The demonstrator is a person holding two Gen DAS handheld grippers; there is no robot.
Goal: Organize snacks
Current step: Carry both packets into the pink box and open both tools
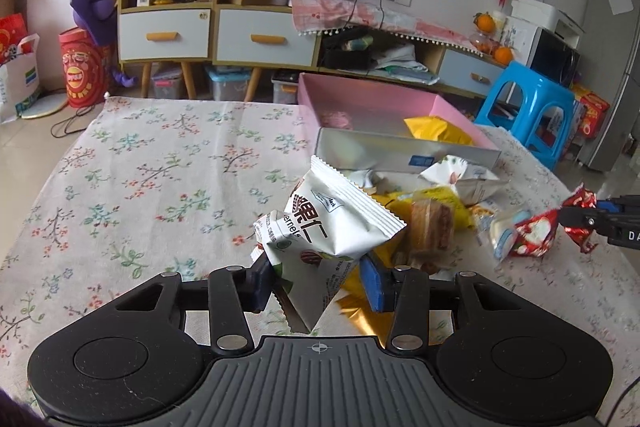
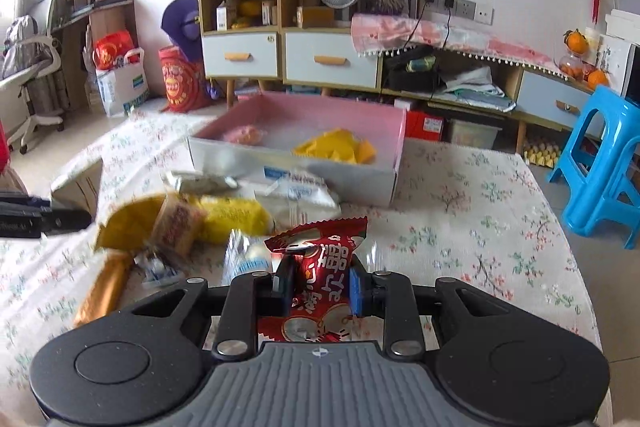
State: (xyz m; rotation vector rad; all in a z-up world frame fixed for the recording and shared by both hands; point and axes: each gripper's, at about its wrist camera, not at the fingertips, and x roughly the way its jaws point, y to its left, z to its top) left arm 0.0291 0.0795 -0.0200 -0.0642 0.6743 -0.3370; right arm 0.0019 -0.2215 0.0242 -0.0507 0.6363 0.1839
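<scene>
White crinkled foil snack packet [image 1: 336,223] sits clenched by its lower corner in the left tongs [image 1: 320,285]; it may slip. The right tongs [image 2: 320,285] grip a red shiny packet [image 2: 320,267], above the floral-cloth worktop [image 2: 460,227]. Beyond waits the pink open cardboard box [image 2: 394,131]; either packet may miss it.

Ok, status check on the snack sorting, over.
Left gripper shut on white crinkled nut packet. Right gripper shut on red foil snack packet. Pink cardboard box ahead, open; loose snack pile lies before it.
</scene>
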